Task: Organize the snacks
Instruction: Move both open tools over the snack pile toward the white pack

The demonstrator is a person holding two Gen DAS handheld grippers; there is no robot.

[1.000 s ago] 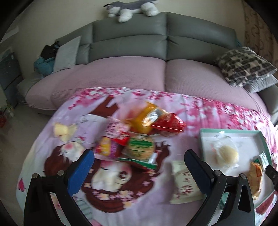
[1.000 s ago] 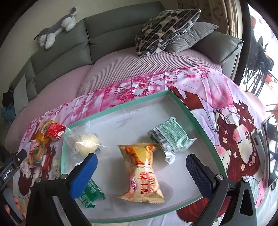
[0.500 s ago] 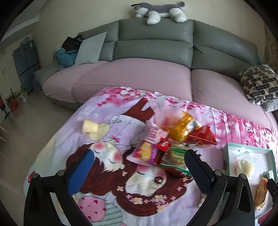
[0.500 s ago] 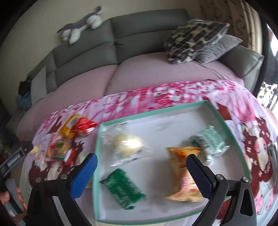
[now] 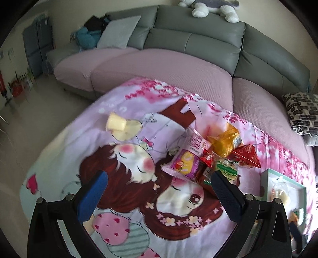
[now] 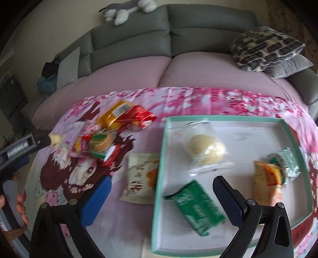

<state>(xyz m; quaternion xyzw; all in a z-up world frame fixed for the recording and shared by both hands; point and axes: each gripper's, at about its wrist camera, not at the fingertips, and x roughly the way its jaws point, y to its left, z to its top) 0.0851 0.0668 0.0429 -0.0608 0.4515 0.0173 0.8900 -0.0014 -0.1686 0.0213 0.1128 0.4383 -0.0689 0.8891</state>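
A heap of snack packets (image 5: 208, 156) lies on the cartoon-print cloth, just ahead and right of my open, empty left gripper (image 5: 159, 196). A small yellow snack (image 5: 116, 124) sits apart at the far left. In the right wrist view a green-rimmed white tray (image 6: 159, 178) holds a clear-wrapped bun (image 6: 206, 150), a dark green packet (image 6: 196, 206), an orange packet (image 6: 268, 182) and a light green packet (image 6: 288, 160). A cream packet (image 6: 141, 176) lies on the cloth beside the tray's left rim. My right gripper (image 6: 161, 200) hangs open above that rim, holding nothing.
A grey sofa (image 5: 198, 45) with pink seat covers runs behind the table, with a patterned cushion (image 6: 266, 49) at right and a plush toy (image 5: 208, 8) on top. A hand (image 6: 17, 202) holds the left gripper's handle at the left edge of the right wrist view. Floor lies left.
Both views have swung leftward. The left gripper moved left, so the heap now sits to its right. The right gripper shifted from over the tray's middle to its left rim. Both stayed open.
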